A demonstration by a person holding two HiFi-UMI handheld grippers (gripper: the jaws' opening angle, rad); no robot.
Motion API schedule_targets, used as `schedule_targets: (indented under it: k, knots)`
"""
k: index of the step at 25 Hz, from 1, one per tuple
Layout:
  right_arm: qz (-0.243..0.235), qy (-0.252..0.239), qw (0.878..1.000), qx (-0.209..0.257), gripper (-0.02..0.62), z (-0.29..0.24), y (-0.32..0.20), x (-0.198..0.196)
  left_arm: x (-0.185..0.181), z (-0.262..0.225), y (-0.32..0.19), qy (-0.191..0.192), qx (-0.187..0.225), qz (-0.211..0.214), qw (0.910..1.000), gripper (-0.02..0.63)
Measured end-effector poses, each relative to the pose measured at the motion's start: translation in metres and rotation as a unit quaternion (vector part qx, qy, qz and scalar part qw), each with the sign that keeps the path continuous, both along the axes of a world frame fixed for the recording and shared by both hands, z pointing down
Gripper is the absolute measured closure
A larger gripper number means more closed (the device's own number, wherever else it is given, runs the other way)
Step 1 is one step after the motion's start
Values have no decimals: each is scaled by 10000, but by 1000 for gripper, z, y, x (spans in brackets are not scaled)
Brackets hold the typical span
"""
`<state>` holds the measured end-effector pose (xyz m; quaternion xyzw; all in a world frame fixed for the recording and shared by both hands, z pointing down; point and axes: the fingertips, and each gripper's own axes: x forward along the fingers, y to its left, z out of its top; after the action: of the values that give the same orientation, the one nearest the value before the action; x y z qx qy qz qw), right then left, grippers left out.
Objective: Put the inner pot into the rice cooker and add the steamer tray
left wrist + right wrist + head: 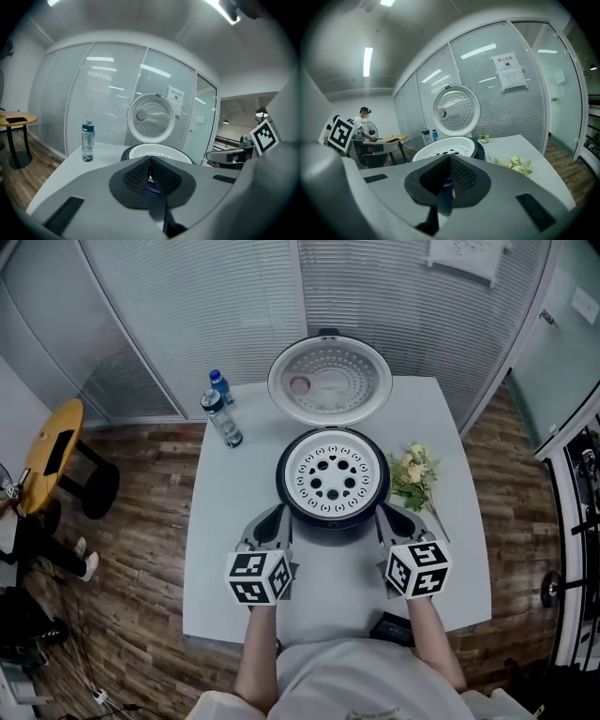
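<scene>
The dark rice cooker [331, 507] stands mid-table with its lid [330, 381] swung up at the back. A white steamer tray [335, 476] with several round holes sits in its mouth and hides whatever lies beneath. My left gripper [280, 514] is shut and empty just off the cooker's near left side. On the near right side my right gripper [384, 513] is shut too, holding nothing. In the left gripper view the closed jaws [150, 161] point at the cooker [161, 152]. The right gripper view has its closed jaws [450, 161] below the tray [445, 150].
Two water bottles [223, 418] stand at the table's back left, a bunch of flowers [412, 474] lies right of the cooker, and a black object [392, 627] rests at the front edge. A yellow round side table [52, 451] stands left; glass walls lie behind.
</scene>
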<state>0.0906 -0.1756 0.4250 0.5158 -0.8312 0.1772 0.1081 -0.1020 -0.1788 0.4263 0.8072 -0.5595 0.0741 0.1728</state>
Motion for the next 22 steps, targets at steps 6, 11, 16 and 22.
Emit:
schedule_targets:
  k: [6,11,16,22]
  knots:
    - [-33,0,10000,5,578,-3,6,2,3,-1,10,26,-35,10,10000,595]
    - [-65,9,10000,-1,578,-2,5,1,3,1,10,16,-48,17,10000,595]
    - [-77,43,10000,6,578,-3,5,0,1,3,11,8,-89,36,10000,595]
    - [-51,71,10000,7,578,-2,8,3,2,6,13,-66,-116,74,9999,595]
